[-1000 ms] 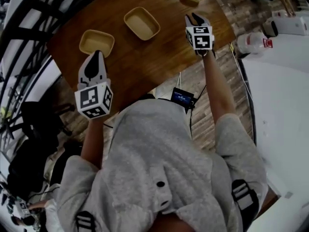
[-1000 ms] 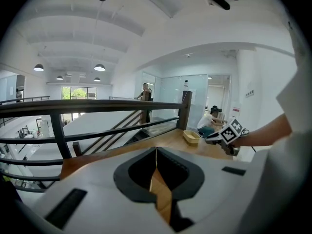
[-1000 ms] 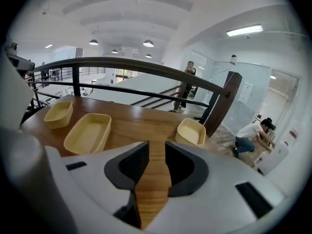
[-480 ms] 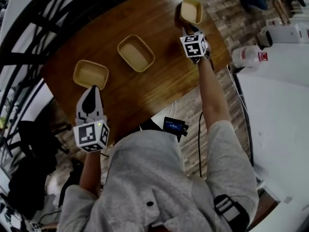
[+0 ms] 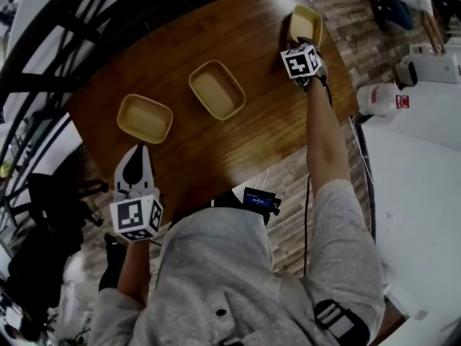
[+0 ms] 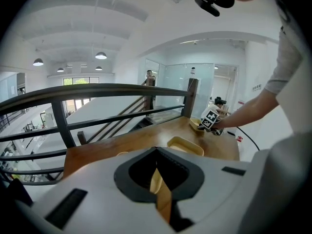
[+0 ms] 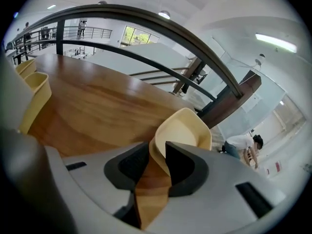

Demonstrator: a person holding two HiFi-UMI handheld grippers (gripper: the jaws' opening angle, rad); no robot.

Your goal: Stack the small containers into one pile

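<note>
Stacking looked barely begun: no container sat inside another, and each lay singly on the wooden table (image 5: 252,143). Nearest the person, at about seven o'clock by the table's near corner, the left tongs (image 5: 140,151) hung closed on nothing, tips together. They were just short of the first container (image 5: 144,118), which sat upright and untouched at about nine o'clock on the table. Next out, around the table's middle, the second container (image 5: 216,89) sat well apart from both its fellows, with neither tool near it. Farthest off, at about one o'clock by the far edge, the third container (image 5: 306,19) had the right tongs (image 5: 298,40) at its near rim. The right gripper view showed that rim's wall pinched between the two pads, so I judged the grip made. Whether the container had left the wood I could not tell.

By my count there were three containers, two tongs and one table. None of the nestings was done. As I judged it, what remained was carrying the gripped container to one of the others, dropping it in, and then bringing the last one to join them so that a single pile stood.
</note>
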